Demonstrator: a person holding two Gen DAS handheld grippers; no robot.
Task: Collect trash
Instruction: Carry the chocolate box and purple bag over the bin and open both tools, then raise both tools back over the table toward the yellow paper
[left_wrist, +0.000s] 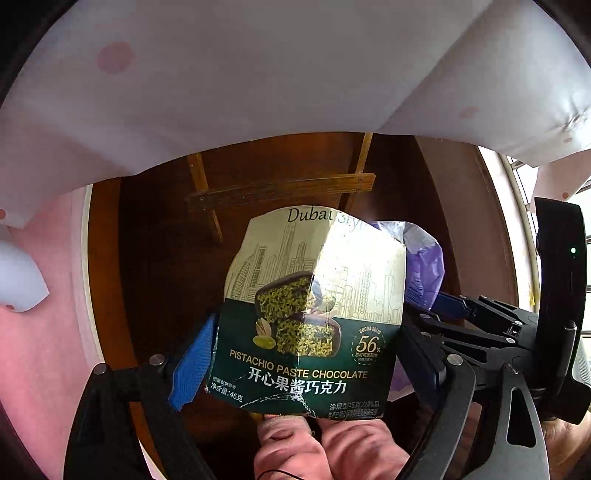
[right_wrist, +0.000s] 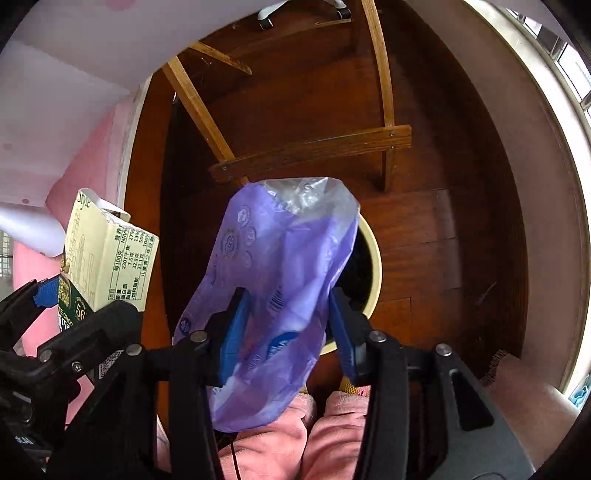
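Left wrist view: a torn pistachio chocolate box (left_wrist: 310, 317), light, thin card that creases easily, is held at frame centre by its lower side edges in the left gripper (left_wrist: 306, 354), clamped on it. In the right wrist view a purple plastic wrapper (right_wrist: 273, 295), limp, slippery and nearly weightless, is pinched mid-body by the right gripper (right_wrist: 288, 328). Both are held above the cream-rimmed bin (right_wrist: 373, 266), right of centre.

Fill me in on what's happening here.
A person is gathering trash with a handheld claw in each hand. The left claw grips a pistachio chocolate box; the right claw is closed on a purple plastic wrapper. Both are held above the wooden floor, the wrapper over a cream-rimmed bin.
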